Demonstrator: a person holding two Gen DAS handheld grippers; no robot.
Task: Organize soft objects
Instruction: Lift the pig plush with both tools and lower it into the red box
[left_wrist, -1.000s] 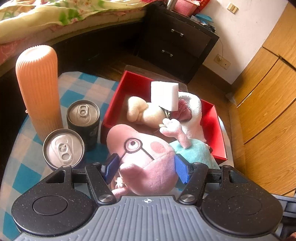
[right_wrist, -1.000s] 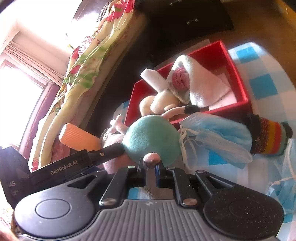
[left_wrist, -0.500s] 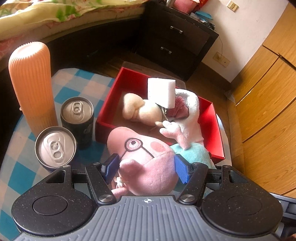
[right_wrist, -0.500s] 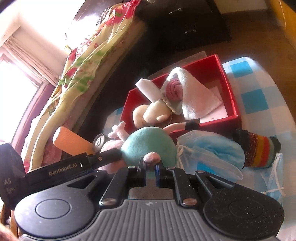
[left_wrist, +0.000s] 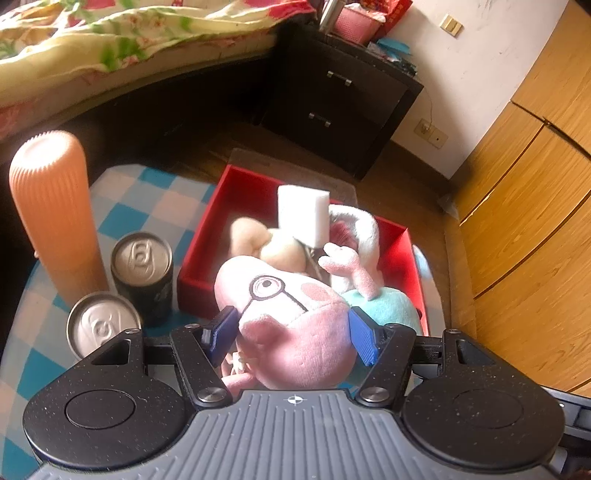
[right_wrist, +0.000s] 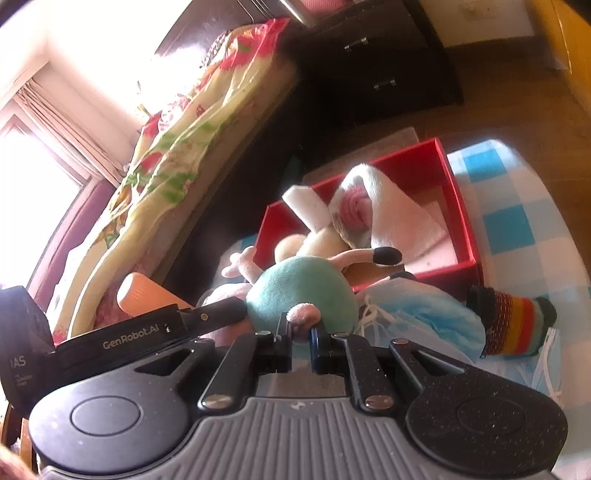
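Note:
A pink pig plush (left_wrist: 295, 314) with a teal body (right_wrist: 299, 291) hangs between both grippers, just in front of the red box (left_wrist: 199, 258). My left gripper (left_wrist: 291, 338) is shut on its pink head. My right gripper (right_wrist: 301, 334) is shut on a small pink limb of the plush (right_wrist: 303, 314). The red box (right_wrist: 461, 206) holds a white sponge block (left_wrist: 303, 210), a cream plush (left_wrist: 258, 240) and a white cloth around something pink (right_wrist: 376, 206).
An orange ribbed bottle (left_wrist: 55, 214) and two drink cans (left_wrist: 142, 266) (left_wrist: 99, 325) stand left of the box on the blue-checked table (left_wrist: 155, 199). Blue face masks (right_wrist: 424, 317) and a striped sock (right_wrist: 513, 325) lie right of the plush. A bed and dark drawers lie beyond.
Both grippers have risen with the plush held between them; the table and the box look lower and farther. The holds have not changed.

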